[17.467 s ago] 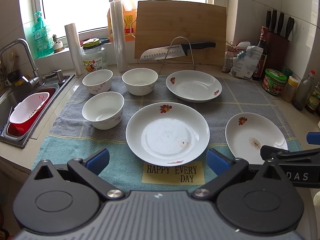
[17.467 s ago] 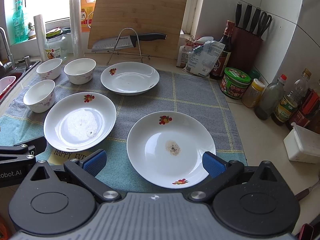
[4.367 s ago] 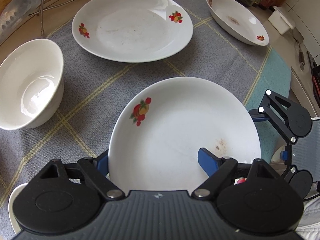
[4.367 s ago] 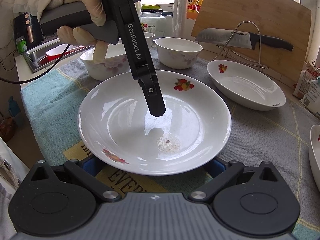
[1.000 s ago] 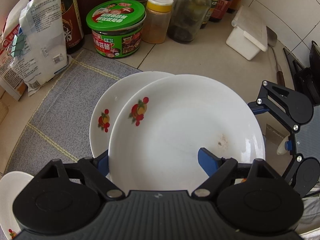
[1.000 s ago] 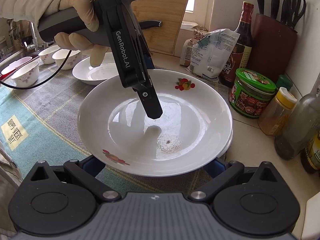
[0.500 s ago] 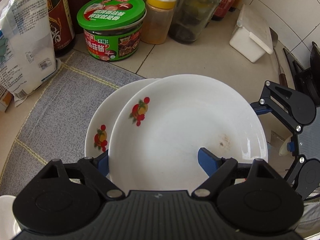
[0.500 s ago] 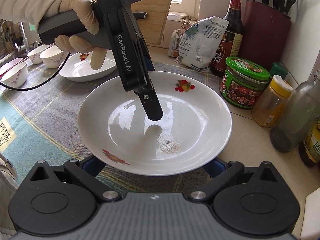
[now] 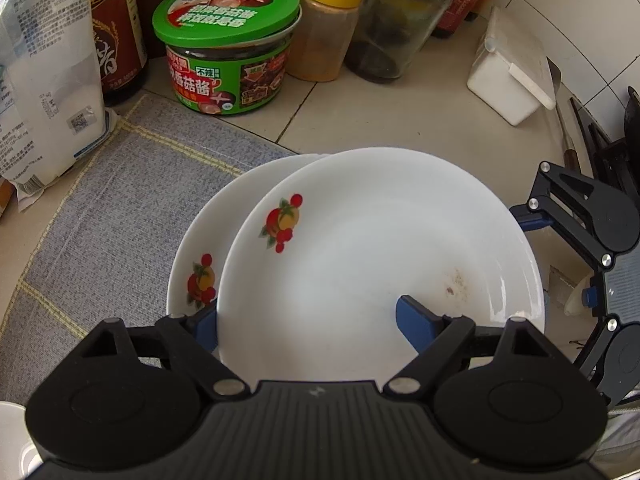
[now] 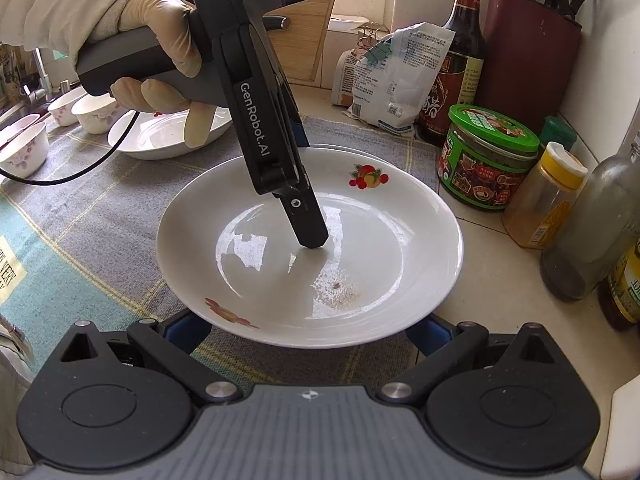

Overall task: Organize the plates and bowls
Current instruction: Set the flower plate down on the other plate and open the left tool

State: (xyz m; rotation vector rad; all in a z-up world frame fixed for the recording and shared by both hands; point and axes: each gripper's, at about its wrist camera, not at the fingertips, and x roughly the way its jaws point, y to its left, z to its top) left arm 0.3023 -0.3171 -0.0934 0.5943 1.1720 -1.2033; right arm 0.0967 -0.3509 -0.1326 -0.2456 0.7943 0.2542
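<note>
My left gripper (image 9: 308, 316) is shut on the rim of a white plate with fruit prints (image 9: 380, 248), one finger inside the dish and one under it. It holds that plate just above a second, matching plate (image 9: 200, 256) lying on the grey cloth. In the right wrist view the held plate (image 10: 380, 240) shows with the left gripper's finger (image 10: 308, 228) in it. My right gripper (image 10: 308, 332) is open, its blue pads under the plate's near rim. A third plate (image 10: 160, 136) and three bowls (image 10: 24, 148) stand far left.
A green-lidded jar (image 9: 228, 40), a yellow-capped spice jar (image 9: 328, 20), glass bottles (image 9: 396, 16), a white box (image 9: 508, 76) and a paper bag (image 9: 48, 72) crowd the counter behind the plates. A knife block (image 10: 528, 52) stands at the wall.
The held plate has moved further over the plate on the cloth and lower, now covering most of it. The right gripper stays under the near rim.
</note>
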